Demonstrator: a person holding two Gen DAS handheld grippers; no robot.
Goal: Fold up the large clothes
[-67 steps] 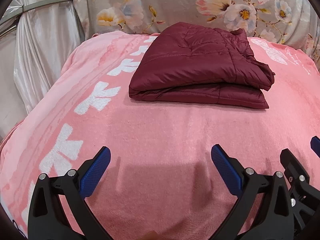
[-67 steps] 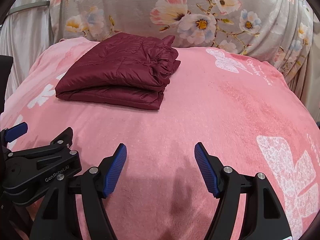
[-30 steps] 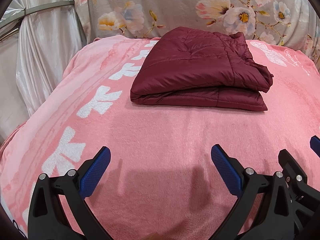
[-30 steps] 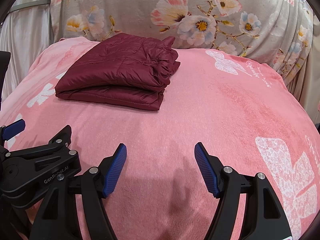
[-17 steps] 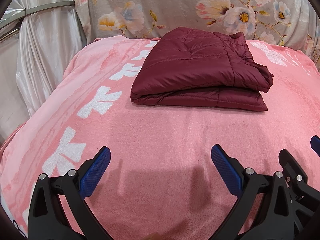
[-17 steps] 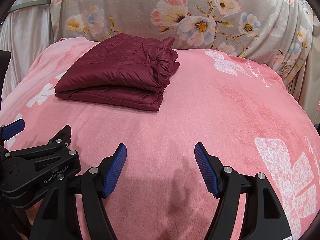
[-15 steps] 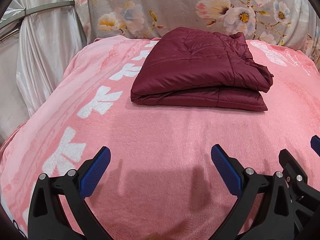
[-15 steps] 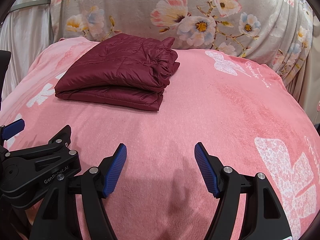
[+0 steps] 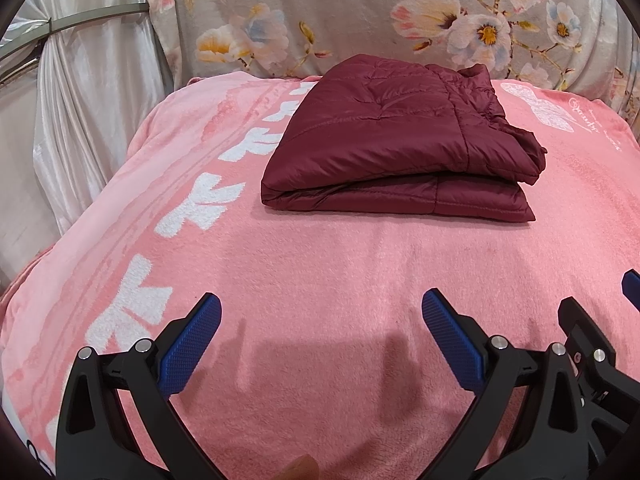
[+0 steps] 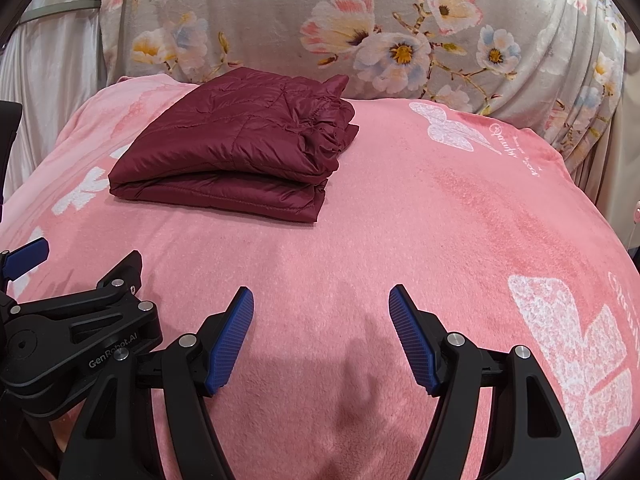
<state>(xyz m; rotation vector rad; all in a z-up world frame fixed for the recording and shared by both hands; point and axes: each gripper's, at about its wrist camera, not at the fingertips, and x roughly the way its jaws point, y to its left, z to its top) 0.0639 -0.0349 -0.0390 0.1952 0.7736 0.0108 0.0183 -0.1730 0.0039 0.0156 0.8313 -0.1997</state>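
**A home bedroom**

A pink plush blanket (image 9: 320, 264) with white butterfly prints covers a bed. Behind the blanket hangs grey floral fabric (image 10: 360, 32); left of the blanket, a pale satin curtain (image 9: 88, 92).

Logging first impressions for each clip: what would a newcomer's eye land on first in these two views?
The folded maroon puffer jacket stands out first, lying as a neat stack toward the far side of the pink blanket. Next come the blue-padded left gripper and right gripper, both open over bare blanket nearer the camera, with the floral cloth behind.
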